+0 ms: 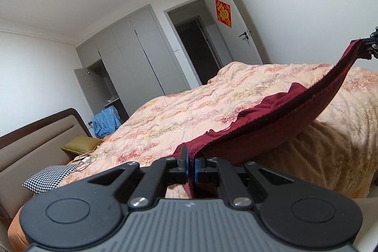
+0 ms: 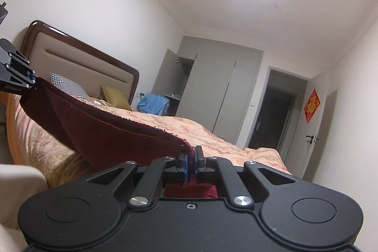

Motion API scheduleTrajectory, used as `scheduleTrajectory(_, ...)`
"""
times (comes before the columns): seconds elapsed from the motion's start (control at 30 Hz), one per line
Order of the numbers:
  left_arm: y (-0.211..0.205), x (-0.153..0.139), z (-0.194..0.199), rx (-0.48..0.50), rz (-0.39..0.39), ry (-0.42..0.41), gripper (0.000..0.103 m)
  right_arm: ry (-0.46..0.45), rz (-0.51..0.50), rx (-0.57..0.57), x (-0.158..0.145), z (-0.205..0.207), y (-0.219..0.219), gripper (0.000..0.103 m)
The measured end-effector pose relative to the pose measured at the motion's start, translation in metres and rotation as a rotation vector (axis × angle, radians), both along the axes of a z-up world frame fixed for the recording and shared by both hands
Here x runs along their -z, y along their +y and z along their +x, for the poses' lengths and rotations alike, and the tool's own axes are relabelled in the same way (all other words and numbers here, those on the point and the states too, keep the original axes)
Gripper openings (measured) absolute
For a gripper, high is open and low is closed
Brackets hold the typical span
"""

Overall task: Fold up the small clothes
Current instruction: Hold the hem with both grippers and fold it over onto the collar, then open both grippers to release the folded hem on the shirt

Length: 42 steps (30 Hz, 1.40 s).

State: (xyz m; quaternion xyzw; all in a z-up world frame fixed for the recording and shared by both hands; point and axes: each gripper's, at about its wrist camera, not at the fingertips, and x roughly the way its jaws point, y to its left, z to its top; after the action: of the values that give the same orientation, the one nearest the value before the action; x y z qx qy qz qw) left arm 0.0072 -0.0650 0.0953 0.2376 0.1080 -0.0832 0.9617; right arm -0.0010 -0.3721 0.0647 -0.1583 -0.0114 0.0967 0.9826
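Both jaws clamped on dark red garment [image 1: 271, 124]: left gripper [image 1: 191, 163] & right gripper [image 2: 191, 163] held one edge taut over bed [image 1: 189, 105], rest draped; best kept level w/ even tension.

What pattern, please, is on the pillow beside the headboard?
A black-and-white houndstooth check on the pillow, clearest in the left wrist view.

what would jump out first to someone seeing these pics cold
The dark red garment stretched in the air over the edge of the bed, its hem pinched at one end by the left gripper and at the other by the right gripper. After that, the peach floral quilt that covers the bed, and the red and gold decoration on the open door at the far end of the room.
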Motion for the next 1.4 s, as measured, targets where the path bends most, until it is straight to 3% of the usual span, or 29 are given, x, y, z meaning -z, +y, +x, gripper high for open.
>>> scheduleTrajectory(0.17, -0.005, -0.007, 0.032, -0.012, 0.051, -0.011, 0.009, 0.005, 0.044, 0.038, 0.000, 0.045, -0.003, 0.005)
scheduleTrajectory(0.3, -0.010, -0.012, 0.076, -0.001, 0.061, -0.004, 0.009, 0.010, 0.009, 0.071, -0.001, 0.092, -0.001, 0.005)
scheduleTrajectory(0.53, -0.021, -0.017, 0.180, 0.019, 0.139, 0.009, 0.010, -0.004, -0.036, 0.109, -0.008, 0.195, 0.002, 0.005)
scheduleTrajectory(0.7, -0.025, -0.011, 0.266, 0.044, 0.158, 0.051, 0.010, 0.055, -0.045, 0.145, -0.001, 0.275, 0.001, 0.006)
scheduleTrajectory(0.83, -0.022, 0.009, 0.328, 0.048, 0.123, 0.106, 0.016, 0.122, -0.065, 0.151, 0.015, 0.322, 0.003, 0.006)
scheduleTrajectory(1.0, -0.011, 0.043, 0.390, 0.035, 0.043, 0.211, 0.016, 0.192, -0.089, 0.148, 0.038, 0.365, 0.010, 0.006)
scheduleTrajectory(1.23, 0.008, 0.087, 0.429, 0.026, 0.015, 0.305, 0.017, 0.278, -0.073, 0.154, 0.064, 0.398, 0.022, 0.007)
scheduleTrajectory(1.33, 0.015, 0.097, 0.436, 0.033, -0.032, 0.351, 0.022, 0.309, -0.062, 0.151, 0.072, 0.405, 0.025, 0.013)
scheduleTrajectory(1.4, 0.023, 0.098, 0.437, 0.053, -0.102, 0.373, 0.039, 0.325, -0.061, 0.148, 0.076, 0.408, 0.025, 0.020)
